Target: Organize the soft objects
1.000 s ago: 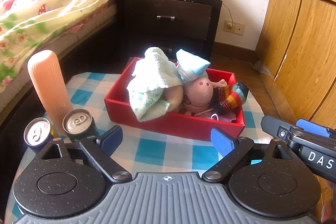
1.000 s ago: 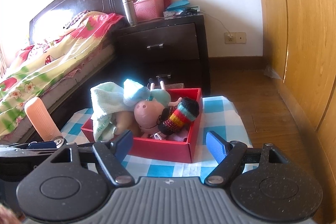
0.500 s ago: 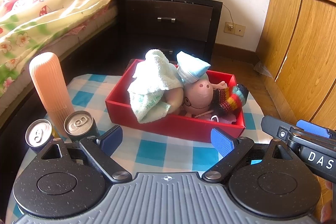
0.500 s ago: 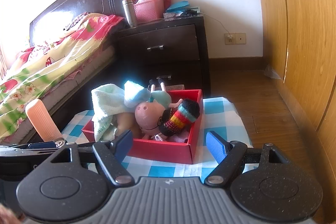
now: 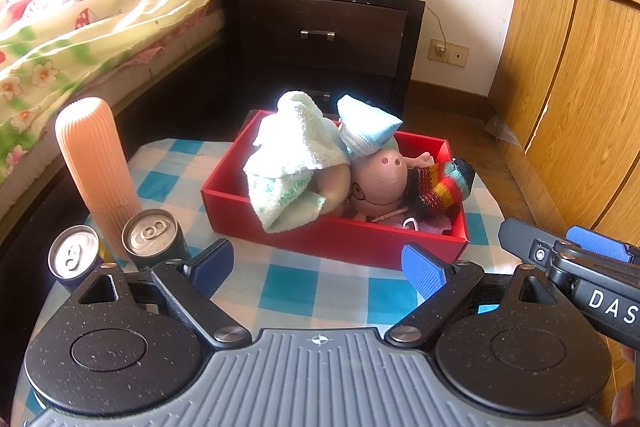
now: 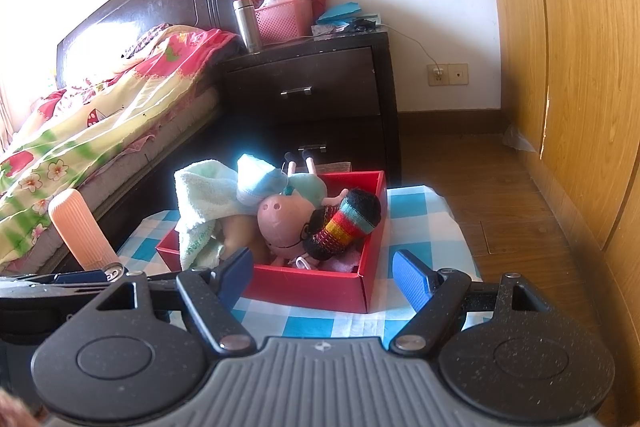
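Covering the worktop [image 5: 292, 287], a blue-checked cloth is being cut off by both gripper bodies along its near edge. The red box [image 5: 340, 239] is being shown near the middle, heaped with soft things: a pale green towel [image 5: 296, 151] is hiding most of a tan toy beneath it, a pink pig plush [image 5: 378, 179] is being partly covered by a striped knit sock [image 5: 440, 187], and small items under them are too unclear to name. The left gripper [image 5: 318, 267] and right gripper [image 6: 322, 279] are being held released, nothing between their pads.
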### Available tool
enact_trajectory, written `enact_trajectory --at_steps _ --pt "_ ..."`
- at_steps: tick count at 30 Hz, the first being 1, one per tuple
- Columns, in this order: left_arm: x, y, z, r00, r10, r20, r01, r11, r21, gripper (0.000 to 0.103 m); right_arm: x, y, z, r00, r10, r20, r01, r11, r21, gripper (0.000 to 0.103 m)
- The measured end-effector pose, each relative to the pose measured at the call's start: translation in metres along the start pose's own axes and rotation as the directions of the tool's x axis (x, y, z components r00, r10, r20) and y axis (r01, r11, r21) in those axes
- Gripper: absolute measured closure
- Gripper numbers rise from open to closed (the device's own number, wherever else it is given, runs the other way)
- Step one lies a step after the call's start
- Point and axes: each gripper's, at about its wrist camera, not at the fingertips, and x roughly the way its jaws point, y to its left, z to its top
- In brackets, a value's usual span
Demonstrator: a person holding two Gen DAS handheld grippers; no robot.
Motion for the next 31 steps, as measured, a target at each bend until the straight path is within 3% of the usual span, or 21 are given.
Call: enact_trajectory --at_steps 10,14,28,31 --pt "0.0002 0.0 -0.0007 1.0 -0.003 0.006 0.003 1.0 -0.001 0.014 -0.0002 0.0 0.0004 1.0 0.002 0.001 -0.002 1.0 0.0 0.047" --pt "0.0014 -0.0002 -0.0015 0.999 0.034 0.019 -0.034 0.999 0.003 0.006 -0.0002 0.0 0.0004 1.0 0.003 0.001 -0.003 1.0 0.0 0.047" --pt "-0.0015 0.0041 -0.0043 0.999 -0.005 0.047 0.005 1.0 -0.004 0.006 -0.002 -0.0014 0.0014 1.0 0.006 0.027 -0.006 1.0 0.013 0.046" --pt "-0.001 0.001 -0.0061 0.999 0.002 0.051 -0.003 1.0 0.023 0.006 -0.004 -0.0061 0.0034 0.999 0.009 0.045 -0.011 0.999 0.044 0.042"
